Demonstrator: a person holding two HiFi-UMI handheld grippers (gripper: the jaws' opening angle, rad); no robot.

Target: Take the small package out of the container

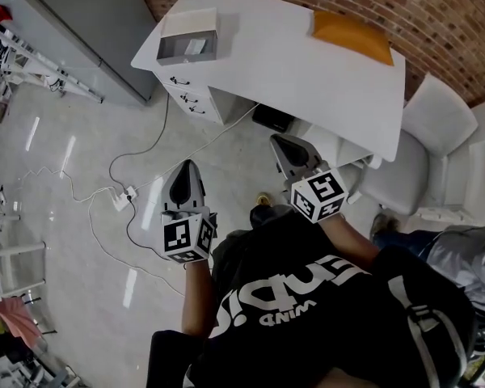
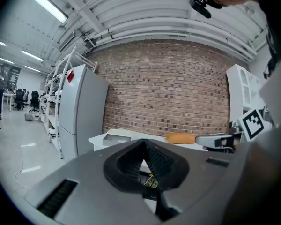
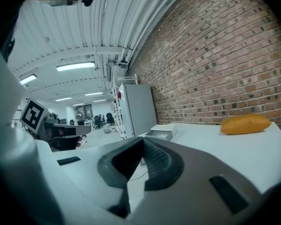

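The left tongs (image 1: pixel 186 168) and right tongs (image 1: pixel 283 141) are both closed on nothing; the container (image 1: pixel 163 48) holding the small package (image 1: pixel 196 47) lies well ahead, nearer the left tongs.

Head camera looks down; others level toward desk (image 1: pixel 291 63).

I log a white desk (image 1: pixel 307 71) ahead. Grey container (image 1: pixel 187 39) on its corner, forward-left of the left gripper (image 1: pixel 186 168). Orange pouch (image 1: pixel 352 37) lies forward-right of the right gripper (image 1: pixel 284 141).
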